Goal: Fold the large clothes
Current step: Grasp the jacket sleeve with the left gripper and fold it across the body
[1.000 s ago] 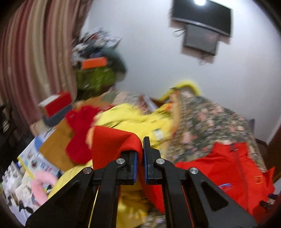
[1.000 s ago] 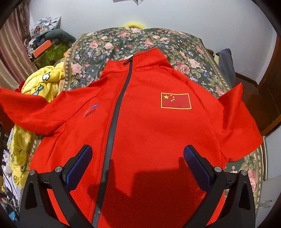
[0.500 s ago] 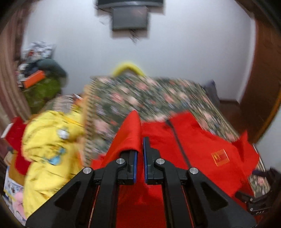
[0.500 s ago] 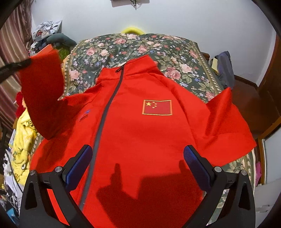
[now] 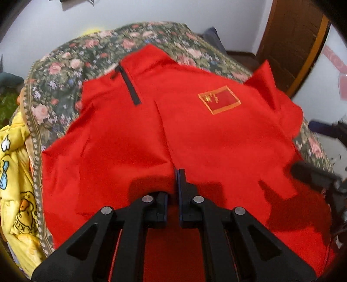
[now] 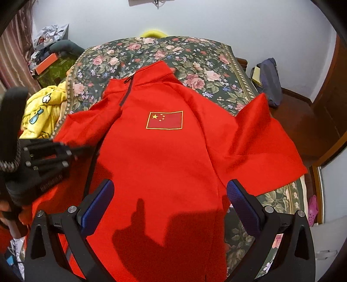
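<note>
Left wrist view: a white wall [image 5: 54, 28] and a brown wooden door [image 5: 295, 39] were seen behind a bed covered by a dark floral bedspread [image 5: 65, 71]. A red jacket [image 5: 195, 134] was laid front-up across the bedspread, collar toward the wall, with a black zipper [image 5: 130, 86] showing at the neck and a flag patch [image 5: 219, 102] on the chest. The jacket's sleeve on the picture's left had been brought over the front, its edge ending right at the left gripper [image 5: 176, 175]. The jaws were nearly together and just opening; red fabric lay between the blue pads (whether the pads pressed it could not be told from the blur). A yellow cartoon-print garment [image 5: 15, 173] was bunched at the left edge of the bed. Part of the other gripper was visible, blurred, at the far right.

Right wrist view: the same white wall [image 6: 216, 19], with a striped curtain [image 6: 13, 56] and a clutter pile at the upper left. The right gripper [image 6: 169, 201] was held above the jacket's lower front, jaws spread wide, nothing between the blue pads. The opposite sleeve [image 6: 266, 147] was spread out flat to the picture's right, reaching the bed's edge. The left gripper's black body was seen low over the jacket at the left edge. A dark bag [image 6: 269, 80] was leaning beside the bed near the wall.
</note>
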{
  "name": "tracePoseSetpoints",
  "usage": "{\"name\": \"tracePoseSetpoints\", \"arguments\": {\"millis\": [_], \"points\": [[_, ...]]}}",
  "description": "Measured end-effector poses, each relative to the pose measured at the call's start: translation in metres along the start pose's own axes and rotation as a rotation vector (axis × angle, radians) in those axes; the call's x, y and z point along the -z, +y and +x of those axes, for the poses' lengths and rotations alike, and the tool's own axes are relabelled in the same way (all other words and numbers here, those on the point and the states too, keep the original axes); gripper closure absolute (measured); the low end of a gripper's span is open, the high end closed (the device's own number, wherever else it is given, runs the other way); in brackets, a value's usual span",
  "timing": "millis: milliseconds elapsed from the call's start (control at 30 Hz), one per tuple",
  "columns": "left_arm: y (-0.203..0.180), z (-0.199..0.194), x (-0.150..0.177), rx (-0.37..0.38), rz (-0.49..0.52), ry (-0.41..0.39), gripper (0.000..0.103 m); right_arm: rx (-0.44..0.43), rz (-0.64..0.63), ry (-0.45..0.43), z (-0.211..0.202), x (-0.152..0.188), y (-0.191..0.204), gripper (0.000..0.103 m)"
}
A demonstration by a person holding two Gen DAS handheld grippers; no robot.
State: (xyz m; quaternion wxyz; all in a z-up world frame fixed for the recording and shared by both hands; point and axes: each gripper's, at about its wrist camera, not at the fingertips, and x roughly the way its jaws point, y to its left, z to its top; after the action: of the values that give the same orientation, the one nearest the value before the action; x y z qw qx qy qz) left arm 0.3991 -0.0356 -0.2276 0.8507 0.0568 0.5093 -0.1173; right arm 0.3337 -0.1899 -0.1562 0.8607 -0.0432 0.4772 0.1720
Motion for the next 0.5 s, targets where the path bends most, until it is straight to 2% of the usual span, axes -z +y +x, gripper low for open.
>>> {"name": "tracePoseSetpoints", "arguments": {"millis": [67,133,167,300,433,500], "points": [[-0.002,-0.003,0.007,-0.006,0.019,0.012,0.082,0.002,-0.016,-0.007,-0.005,0.000,0.004,0.000],[0.002,-0.013,0.014,-0.013,0.023,0.010,0.054,0.011,-0.044,-0.018,-0.010,-0.001,0.011,0.000],[0.006,-0.020,0.017,-0.021,0.021,-0.003,0.050,0.014,-0.058,-0.023,-0.011,-0.002,0.015,0.000],[0.033,-0.051,0.030,-0.077,-0.016,-0.055,0.045,0.008,-0.127,-0.051,-0.022,-0.007,0.040,0.000],[0.082,-0.077,0.055,-0.125,-0.097,-0.088,0.038,-0.002,-0.206,-0.064,-0.022,-0.014,0.069,0.000],[0.108,-0.082,0.068,-0.163,-0.133,-0.080,0.038,-0.003,-0.252,-0.063,-0.017,-0.016,0.086,0.000]]}}
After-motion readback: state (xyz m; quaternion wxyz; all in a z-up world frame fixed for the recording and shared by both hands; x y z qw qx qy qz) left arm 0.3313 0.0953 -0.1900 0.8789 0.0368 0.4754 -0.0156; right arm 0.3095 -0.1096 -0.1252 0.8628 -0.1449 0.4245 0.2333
